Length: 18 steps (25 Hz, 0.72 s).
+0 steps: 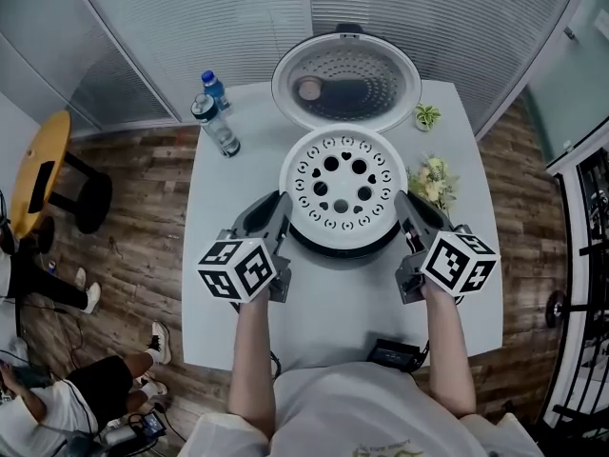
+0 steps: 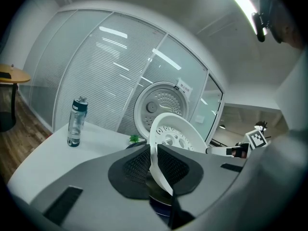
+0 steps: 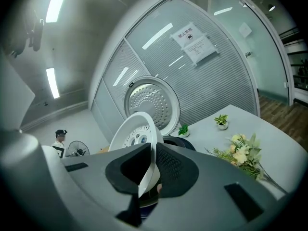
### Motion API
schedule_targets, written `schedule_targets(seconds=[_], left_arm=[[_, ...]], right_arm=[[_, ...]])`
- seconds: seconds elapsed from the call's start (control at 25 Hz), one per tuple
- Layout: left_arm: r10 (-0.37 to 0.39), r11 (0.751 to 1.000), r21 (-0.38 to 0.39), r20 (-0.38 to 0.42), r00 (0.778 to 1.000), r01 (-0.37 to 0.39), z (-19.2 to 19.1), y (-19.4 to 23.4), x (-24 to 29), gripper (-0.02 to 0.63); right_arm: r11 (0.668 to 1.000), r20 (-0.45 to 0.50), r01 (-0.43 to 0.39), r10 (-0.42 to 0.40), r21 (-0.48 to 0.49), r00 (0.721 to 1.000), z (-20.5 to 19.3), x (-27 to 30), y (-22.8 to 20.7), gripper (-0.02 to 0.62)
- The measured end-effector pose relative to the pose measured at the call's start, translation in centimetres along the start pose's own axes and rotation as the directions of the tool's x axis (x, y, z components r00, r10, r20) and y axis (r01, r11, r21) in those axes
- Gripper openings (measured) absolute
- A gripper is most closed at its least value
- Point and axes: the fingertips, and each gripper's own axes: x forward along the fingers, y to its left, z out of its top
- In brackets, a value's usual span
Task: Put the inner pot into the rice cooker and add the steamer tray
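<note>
I see the white perforated steamer tray (image 1: 343,184) held level just above the rice cooker (image 1: 344,247), whose dark rim shows under the tray's near edge. The cooker's lid (image 1: 345,82) stands open behind it. My left gripper (image 1: 284,209) is shut on the tray's left rim, my right gripper (image 1: 405,209) on its right rim. In the left gripper view the tray (image 2: 175,133) has its thin rim pinched between the pads of the left gripper (image 2: 155,163). The right gripper view shows the tray (image 3: 137,131) clamped by the right gripper (image 3: 148,171) the same way. The inner pot is hidden.
Two water bottles (image 1: 217,127) stand at the table's back left. A bunch of flowers (image 1: 433,181) and a small potted plant (image 1: 425,115) lie right of the cooker. A black device (image 1: 392,353) sits at the table's front edge. People stand on the floor, lower left.
</note>
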Motion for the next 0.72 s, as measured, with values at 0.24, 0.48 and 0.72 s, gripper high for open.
schedule_targets(seconds=[0.24, 0.48, 0.72], left_arm=[[-0.005, 1.000, -0.004, -0.005, 1.000, 0.004, -0.5, 0.4, 0.1, 0.049], [-0.003, 1.000, -0.005, -0.017, 1.000, 0.003, -0.6, 0.5, 0.5, 0.049], [0.004, 1.000, -0.003, -0.034, 0.999, -0.004, -1.1, 1.0, 1.2, 0.049]], right_arm=[[1.000, -0.004, 0.011, -0.011, -0.001, 1.000, -0.6, 0.1, -0.1, 0.046], [1.000, -0.013, 0.019, -0.019, -0.001, 1.000, -0.6, 0.3, -0.4, 0.046], [1.000, -0.028, 0.026, -0.025, 0.002, 0.999, -0.9, 0.9, -0.9, 0.046]])
